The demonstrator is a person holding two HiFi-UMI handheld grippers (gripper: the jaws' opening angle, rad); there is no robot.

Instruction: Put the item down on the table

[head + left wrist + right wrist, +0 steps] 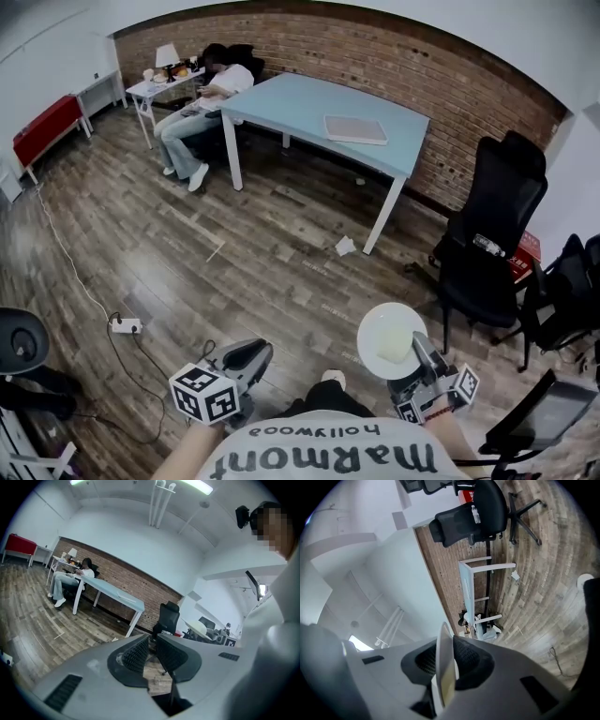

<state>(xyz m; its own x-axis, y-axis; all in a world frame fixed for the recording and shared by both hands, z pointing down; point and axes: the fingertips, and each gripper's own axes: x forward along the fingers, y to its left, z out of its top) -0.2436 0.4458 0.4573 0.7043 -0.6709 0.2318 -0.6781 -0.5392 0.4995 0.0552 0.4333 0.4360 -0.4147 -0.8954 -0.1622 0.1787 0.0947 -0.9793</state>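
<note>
My right gripper is shut on the rim of a white round plate, held low at the right in the head view, above the wooden floor. The right gripper view shows the plate edge-on, clamped between the two ribbed pads of the right gripper. My left gripper hangs low at the left, its pads nearly together with nothing between them, as the left gripper view confirms. The light blue table stands far ahead by the brick wall, well away from both grippers.
A flat grey slab lies on the table. A person sits at its left end beside a small white desk. A black office chair stands at the right. A power strip and a paper scrap lie on the floor.
</note>
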